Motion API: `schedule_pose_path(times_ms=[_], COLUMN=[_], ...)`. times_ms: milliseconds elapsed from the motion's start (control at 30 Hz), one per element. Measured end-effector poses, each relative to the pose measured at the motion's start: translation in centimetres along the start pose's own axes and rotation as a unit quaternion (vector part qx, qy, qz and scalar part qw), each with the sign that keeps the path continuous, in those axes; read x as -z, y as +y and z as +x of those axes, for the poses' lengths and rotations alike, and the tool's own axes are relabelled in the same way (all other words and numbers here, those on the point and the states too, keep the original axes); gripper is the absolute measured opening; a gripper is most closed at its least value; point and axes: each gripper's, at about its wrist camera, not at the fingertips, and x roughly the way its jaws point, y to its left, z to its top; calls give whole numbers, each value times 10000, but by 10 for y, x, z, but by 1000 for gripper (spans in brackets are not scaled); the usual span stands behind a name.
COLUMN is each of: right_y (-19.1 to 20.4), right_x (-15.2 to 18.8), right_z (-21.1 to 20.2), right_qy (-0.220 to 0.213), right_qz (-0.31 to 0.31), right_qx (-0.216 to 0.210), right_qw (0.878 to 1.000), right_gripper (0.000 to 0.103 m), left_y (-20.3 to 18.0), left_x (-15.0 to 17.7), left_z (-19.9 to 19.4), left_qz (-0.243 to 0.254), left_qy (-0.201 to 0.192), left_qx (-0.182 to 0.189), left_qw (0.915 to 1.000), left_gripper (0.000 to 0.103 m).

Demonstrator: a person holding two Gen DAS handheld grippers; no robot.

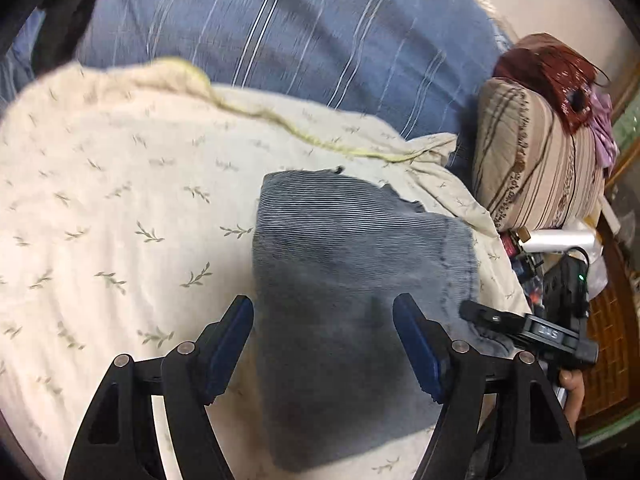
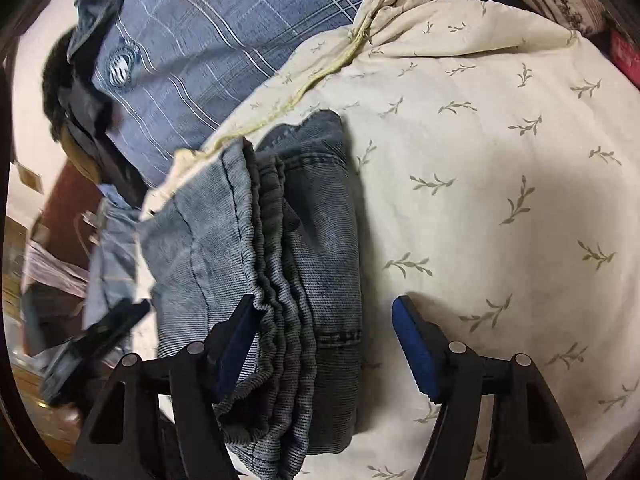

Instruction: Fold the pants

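Blue-padded fingers [image 1: 236,344] of the left gripper [image 1: 323,346] spread wide above the folded pants [image 1: 352,280], gripping nothing, no pad pressing on the denim. Seen from the left wrist: pants lying flat on the cream leaf-print quilt [image 1: 112,208], near edge running between the 2 fingers, far edge ragged toward the quilt's yellow-piped hem [image 1: 280,124]. Broad bare quilt to the left of the denim; to the right, quilt edge close by, with the right gripper [image 1: 520,326] at the pants' right border. Striped blue bedding [image 1: 300,32] beyond the quilt, a striped pillow [image 1: 532,160] at far right.

Seen from the right wrist: right gripper [image 2: 324,344] likewise parted wide and holding nothing, left finger [image 2: 236,340] lying against the stacked, gathered waistband edges, right finger over bare quilt [image 2: 500,160]. Pants [image 2: 320,220] folded into several layers, edges roughly aligned in a ridge running away from the camera. Open quilt across the whole right side; on the left, denim reaching the quilt's edge, left gripper [image 2: 104,328] blurred beside it.
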Motion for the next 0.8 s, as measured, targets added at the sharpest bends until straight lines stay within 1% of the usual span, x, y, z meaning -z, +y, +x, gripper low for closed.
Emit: schedule_pose_path(times_ms=[33,100,200,233,267,300,333,367,433,467,500,533,600,667,700,733,767,800], right_y=[1,4,6,5,5,6,8,11,17,22,29,36,55,72,85,94,99,106], right_x=[-1,-2,-3,-3,-4,-4,-4,-3,-1,0,3,5,12,18,21,22,21,18], right_z=[-1,0,12,16,19,20,21,23,23,19,15,10,4,4,6,9,14,23], right_qy=[-62,-99,35,78,97,97,83,84,22,-62,-197,-301,-497,-621,-693,-788,-900,-962], right_qz=[4,-3,-11,24,57,30,-38,-134,-367,-496,-645,-765,-1015,-1151,-1236,-1242,-1157,-1104], right_qx=[-117,-381,-556,-586,-662,-707,-665,-592,-467,-421,-398,-392,-446,-588,-618,-660,-761,-871], right_qw=[9999,9992,9984,9982,9977,9974,9977,9981,9982,9979,9969,9958,9926,9897,9880,9869,9863,9854], right_gripper=[69,70,70,70,68,64,59,57,48,46,40,37,35,35,34,34,35,35], left_y=[8,29,60,69,77,85,88,89,89,87,84,83,84,89,92,94,97,99], left_x=[-5,-16,-13,-11,-10,-13,-15,-18,-23,-25,-26,-27,-24,-24,-22,-24,-28,-32], left_z=[6,20,36,43,51,60,66,68,69,65,57,48,21,-8,-21,-30,-35,-36], left_qz=[-103,-406,-980,-1142,-1316,-1454,-1513,-1497,-1398,-1324,-1246,-1150,-1108,-937,-859,-768,-652,-542], left_qy=[53,137,238,355,521,636,762,752,697,613,508,390,80,-399,-606,-812,-990,-1087], left_qx=[85,412,976,1130,1323,1470,1508,1455,1476,1462,1465,1475,1496,1383,1295,1122,837,561], left_qw=[9999,9982,9901,9864,9810,9763,9739,9751,9766,9784,9800,9816,9825,9851,9860,9874,9894,9910], left_gripper=[72,72,72,70,67,51,42,39,19,18,16,14,14,14,14,14,14,15])
